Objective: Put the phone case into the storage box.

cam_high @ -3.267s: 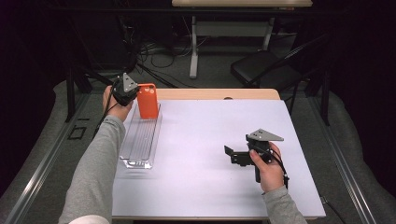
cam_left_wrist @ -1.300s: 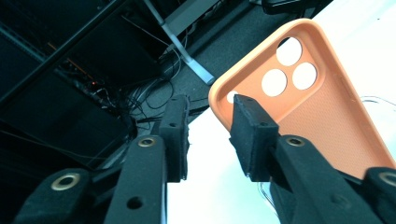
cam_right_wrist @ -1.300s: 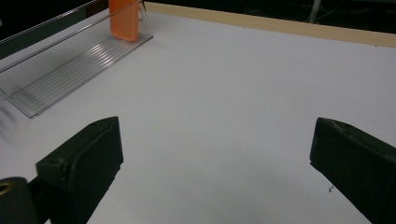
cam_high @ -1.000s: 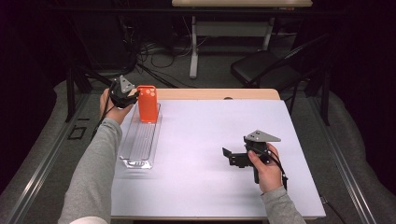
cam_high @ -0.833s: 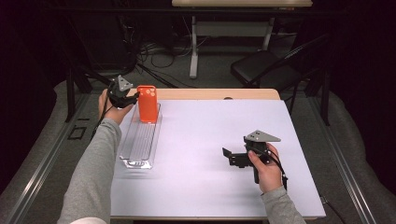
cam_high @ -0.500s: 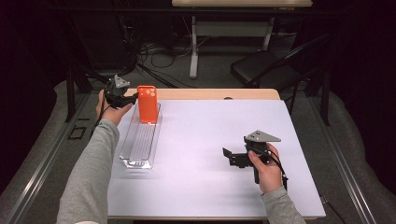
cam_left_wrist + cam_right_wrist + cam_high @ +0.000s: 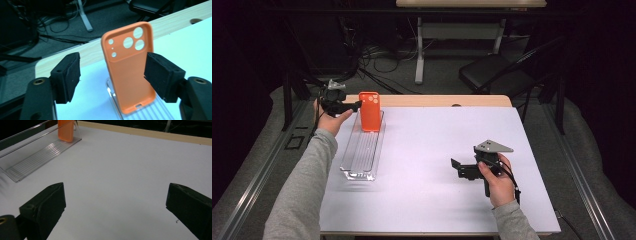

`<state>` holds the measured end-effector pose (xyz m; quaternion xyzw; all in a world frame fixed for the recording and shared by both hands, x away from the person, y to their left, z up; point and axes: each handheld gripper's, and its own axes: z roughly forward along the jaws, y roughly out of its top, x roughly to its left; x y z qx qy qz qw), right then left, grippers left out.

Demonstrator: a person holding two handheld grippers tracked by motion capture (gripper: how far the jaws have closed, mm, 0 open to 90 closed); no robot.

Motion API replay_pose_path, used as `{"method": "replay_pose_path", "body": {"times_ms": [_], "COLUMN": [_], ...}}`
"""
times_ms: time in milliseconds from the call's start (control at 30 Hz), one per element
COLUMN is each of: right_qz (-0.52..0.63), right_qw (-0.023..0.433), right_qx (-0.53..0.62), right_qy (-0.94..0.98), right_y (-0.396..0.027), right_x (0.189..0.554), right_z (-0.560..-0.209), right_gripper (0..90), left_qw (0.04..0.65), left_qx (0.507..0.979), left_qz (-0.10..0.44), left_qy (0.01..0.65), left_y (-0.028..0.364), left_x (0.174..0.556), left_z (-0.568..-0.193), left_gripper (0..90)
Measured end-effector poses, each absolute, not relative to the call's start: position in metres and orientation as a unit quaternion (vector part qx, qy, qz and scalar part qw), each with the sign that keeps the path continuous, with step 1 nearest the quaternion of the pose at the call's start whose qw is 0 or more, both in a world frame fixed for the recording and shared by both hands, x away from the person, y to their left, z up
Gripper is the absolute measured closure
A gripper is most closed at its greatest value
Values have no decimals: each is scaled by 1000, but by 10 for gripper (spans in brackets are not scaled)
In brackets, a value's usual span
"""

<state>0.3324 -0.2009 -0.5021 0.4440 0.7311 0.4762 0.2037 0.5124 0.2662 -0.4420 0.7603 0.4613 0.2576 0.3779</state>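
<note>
My left gripper (image 7: 112, 82) jaws have just been opening; the orange phone case (image 7: 130, 67) sits between them, not touched. It stands upright at the far end of the clear tray (image 7: 362, 150) on the counter (image 7: 437, 165). My right gripper (image 7: 115, 210) jaws: open wide, w/ nothing in them.

Grey sleeves (image 7: 304, 190), black tools (image 7: 346, 106)

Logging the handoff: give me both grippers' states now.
Left gripper: open, jaws just been opening, clear of the orange phone case standing in the clear rack.
Right gripper: open, holding nothing.
</note>
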Motion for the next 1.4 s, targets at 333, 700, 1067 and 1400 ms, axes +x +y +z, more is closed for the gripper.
{"method": "replay_pose_path", "body": {"times_ms": [333,700,1067,1400], "right_qz": [482,486,486,486], "right_qw": [207,215,224,208], "right_qx": [443,442,436,424], "right_qy": [727,722,723,735], "right_y": [-204,-210,-210,-211], "right_x": [331,328,322,314], "right_z": [-497,-487,-475,-469], "right_gripper": [22,22,0,0], "left_qw": [402,438,467,483], "left_qx": [768,779,777,781], "left_qz": [212,182,174,172], "left_qy": [451,411,384,357], "left_y": [262,244,232,222], "left_x": [492,462,438,409], "left_z": [-424,-408,-394,-384], "left_gripper": [261,164,155,80]}}
